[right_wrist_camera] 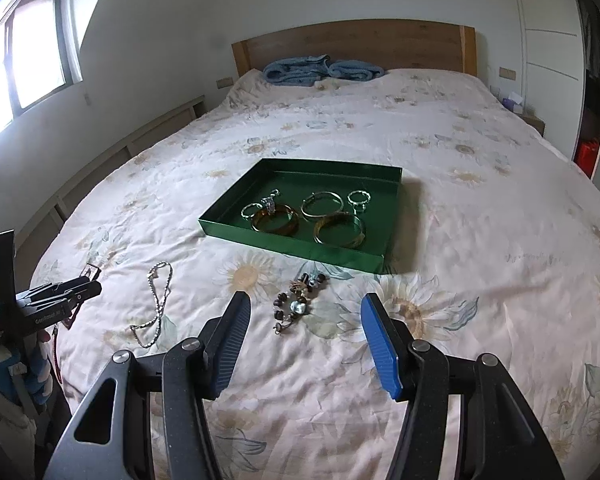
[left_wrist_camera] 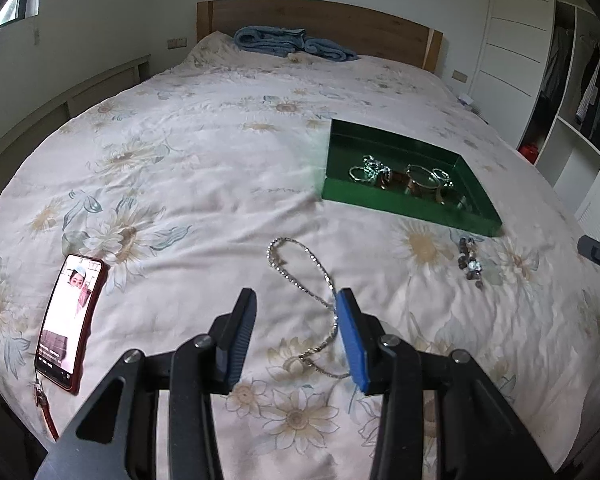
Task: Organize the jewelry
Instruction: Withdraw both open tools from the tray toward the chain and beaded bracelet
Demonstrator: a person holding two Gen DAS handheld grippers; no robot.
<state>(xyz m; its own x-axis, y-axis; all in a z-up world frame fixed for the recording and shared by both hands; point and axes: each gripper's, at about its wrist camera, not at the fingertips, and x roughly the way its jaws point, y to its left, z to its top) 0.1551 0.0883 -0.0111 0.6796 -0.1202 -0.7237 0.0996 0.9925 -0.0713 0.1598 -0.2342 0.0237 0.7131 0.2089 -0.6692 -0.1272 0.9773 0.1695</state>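
A silver chain necklace [left_wrist_camera: 327, 279] [right_wrist_camera: 162, 296] lies stretched out on the flowered bedspread. My left gripper [left_wrist_camera: 296, 296] hovers just over it, open, with the chain running between the fingers and past the blue pad; nothing is gripped. A dark beaded bracelet [left_wrist_camera: 470, 258] [right_wrist_camera: 296, 300] lies in front of the green tray [left_wrist_camera: 400, 208] [right_wrist_camera: 292, 246]. My right gripper [right_wrist_camera: 306, 299] is open above the bracelet, its fingers on either side of it. The tray holds several bangles [right_wrist_camera: 340, 230] and rings.
A phone in a red case [left_wrist_camera: 70, 320] lies with its screen lit at the bed's near left. A folded blue towel [left_wrist_camera: 292, 44] [right_wrist_camera: 320, 68] sits by the wooden headboard. An open wardrobe [left_wrist_camera: 580, 92] stands to the right of the bed.
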